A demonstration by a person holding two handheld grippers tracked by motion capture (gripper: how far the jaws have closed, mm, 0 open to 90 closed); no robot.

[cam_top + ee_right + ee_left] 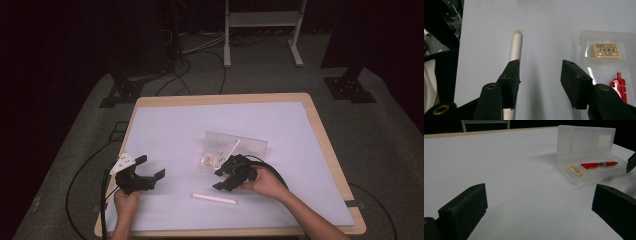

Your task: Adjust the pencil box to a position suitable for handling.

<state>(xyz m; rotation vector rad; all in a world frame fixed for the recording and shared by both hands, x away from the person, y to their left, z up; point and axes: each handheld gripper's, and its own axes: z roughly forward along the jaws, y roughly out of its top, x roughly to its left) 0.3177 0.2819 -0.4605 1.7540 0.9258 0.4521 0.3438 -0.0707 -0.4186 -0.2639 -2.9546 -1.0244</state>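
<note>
Your right gripper hangs with its jaws apart and nothing between them, between the white pen on the table and the clear case holding an eraser and a red pen. Your left gripper rests well apart from them, jaws wide and empty.

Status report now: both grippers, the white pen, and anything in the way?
Left gripper open, empty. Right gripper open, empty, beside white pen, not gripping. Clear case open, with eraser and red pen. Nothing blocking.
</note>
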